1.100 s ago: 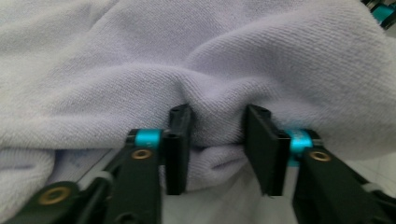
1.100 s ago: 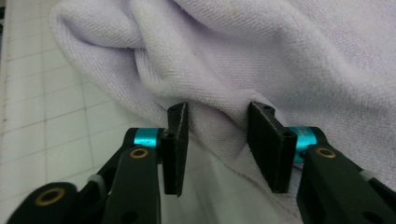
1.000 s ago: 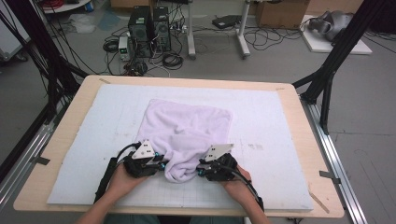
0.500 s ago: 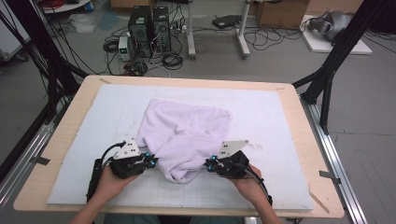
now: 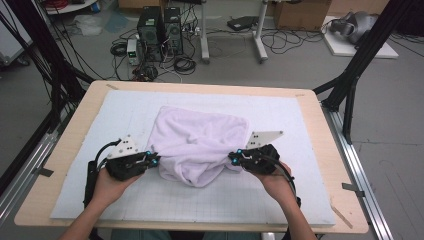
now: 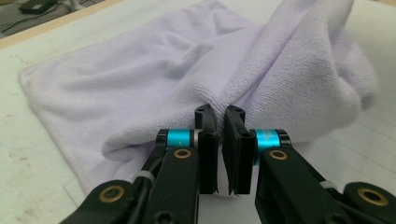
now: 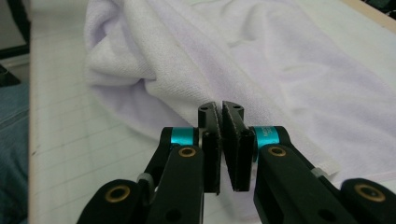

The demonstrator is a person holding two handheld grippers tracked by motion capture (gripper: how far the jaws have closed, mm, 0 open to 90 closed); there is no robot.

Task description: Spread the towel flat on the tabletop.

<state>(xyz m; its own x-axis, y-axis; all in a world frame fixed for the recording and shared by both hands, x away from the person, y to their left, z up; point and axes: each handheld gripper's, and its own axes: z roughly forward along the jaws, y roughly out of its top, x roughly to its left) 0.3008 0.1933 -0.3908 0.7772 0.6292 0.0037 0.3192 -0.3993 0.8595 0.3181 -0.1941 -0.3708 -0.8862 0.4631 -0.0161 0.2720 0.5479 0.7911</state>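
Observation:
A pale lilac towel (image 5: 200, 132) lies rumpled on the white gridded mat (image 5: 120, 112). Its near part is bunched and lifted between my two grippers. My left gripper (image 5: 154, 161) pinches the towel's left side; in the left gripper view its jaws (image 6: 219, 112) are shut on a fold of the towel (image 6: 140, 79). My right gripper (image 5: 233, 159) holds the right side; in the right gripper view its jaws (image 7: 220, 109) are shut on a fold near the hemmed edge of the towel (image 7: 280, 60). The cloth sags between them in a thick roll.
The mat covers a wooden table (image 5: 67, 142) with a bare rim all round. Black frame posts (image 5: 350, 85) stand at the far corners, metal rails run along both sides. Computers (image 5: 160, 27) and cables sit on the floor behind. A trouser leg (image 7: 11, 140) shows beside the table's near edge.
Both hands have moved apart and risen. The towel's near edge, bunched between them before, is now pulled wider and lifted off the mat.

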